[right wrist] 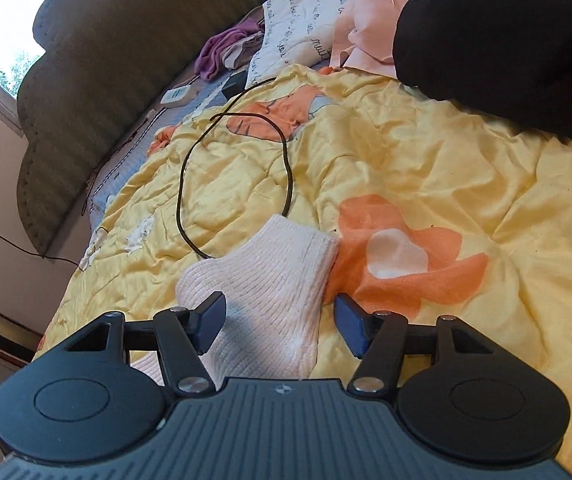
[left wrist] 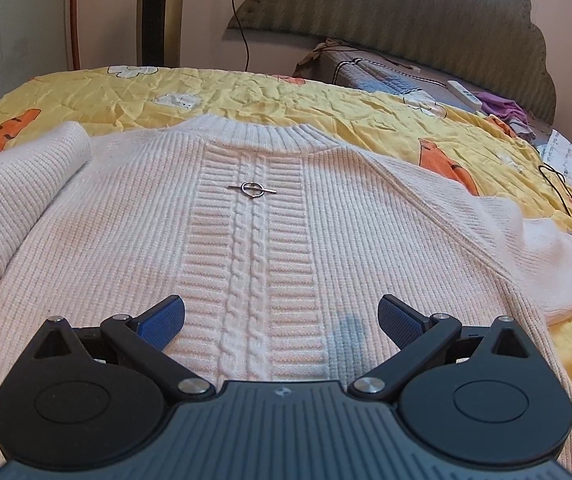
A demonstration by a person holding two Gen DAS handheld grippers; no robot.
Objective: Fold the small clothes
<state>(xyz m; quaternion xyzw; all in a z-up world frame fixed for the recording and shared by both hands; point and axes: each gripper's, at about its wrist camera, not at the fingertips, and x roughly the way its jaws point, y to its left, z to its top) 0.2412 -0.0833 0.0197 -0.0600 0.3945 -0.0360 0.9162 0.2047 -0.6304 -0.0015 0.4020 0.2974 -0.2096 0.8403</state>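
Note:
A pale pink knitted sweater (left wrist: pixel 286 220) lies flat, front up, on the yellow quilt (left wrist: pixel 266 92), with a small metal pin (left wrist: pixel 252 189) on its cable panel. One sleeve (left wrist: pixel 18 200) is folded in at the left; the other sleeve (left wrist: pixel 557 264) stretches out to the right. My left gripper (left wrist: pixel 282 320) hovers open over the sweater's lower middle, holding nothing. In the right wrist view the cuff end of a sleeve (right wrist: pixel 270 280) lies on the quilt (right wrist: pixel 405 160) between the jaws of my right gripper (right wrist: pixel 280 320). The jaws stand apart, with a gap at the right pad.
A black cable (right wrist: pixel 286 168) loops on the quilt just beyond the cuff. A person's dark sleeve (right wrist: pixel 505 40) rests at the upper right. Near the padded headboard (right wrist: pixel 106 40) are a white remote (right wrist: pixel 176 95), purple clothes (right wrist: pixel 222 48) and a lettered pillow (right wrist: pixel 305 20).

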